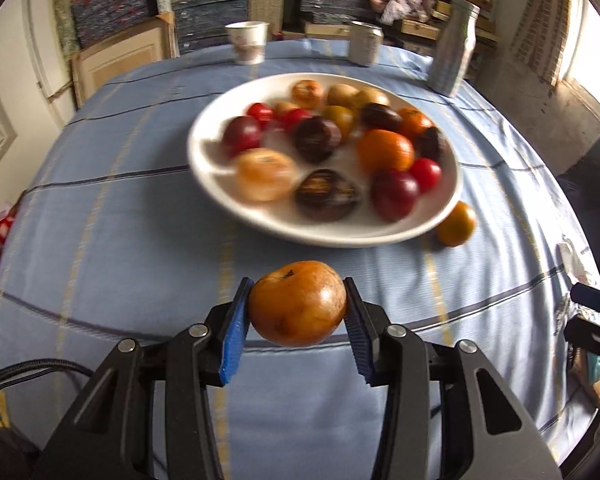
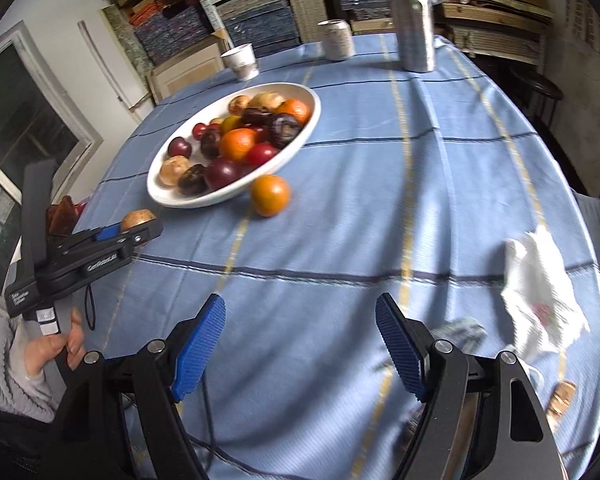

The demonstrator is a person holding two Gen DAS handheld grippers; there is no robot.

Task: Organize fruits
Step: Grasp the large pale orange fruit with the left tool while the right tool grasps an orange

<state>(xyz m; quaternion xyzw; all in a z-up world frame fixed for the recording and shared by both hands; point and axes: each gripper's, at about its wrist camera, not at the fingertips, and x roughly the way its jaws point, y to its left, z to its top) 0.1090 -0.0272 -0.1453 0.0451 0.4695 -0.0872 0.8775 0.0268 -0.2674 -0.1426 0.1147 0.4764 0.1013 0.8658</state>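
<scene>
**Gripping one fruit above the cloth, plate ahead**

Holding a brown-orange fruit [image 1: 297,303], the left gripper [image 1: 297,308] has both blue pads pressed against its sides, clear of the blue checked tablecloth [image 1: 112,216]. In the left wrist view the white plate [image 1: 204,160] lies at 12 o'clock from the held fruit, loaded with oranges, dark plums and small red fruits. A loose orange [image 1: 456,224] sits on the cloth touching or just beside the plate rim, at 1 o'clock from the held fruit. Beyond the plate stand a paper cup [image 1: 247,42], a can [image 1: 365,42] and a silver bottle [image 1: 454,50].

The right gripper [image 2: 300,320] hangs over bare cloth, jaws spread wide with nothing between them. A crumpled white wrapper [image 2: 540,292] lies at 3 o'clock from it. A hand [image 2: 54,350] grasps the left gripper's handle at the 9 o'clock edge of that view.
</scene>
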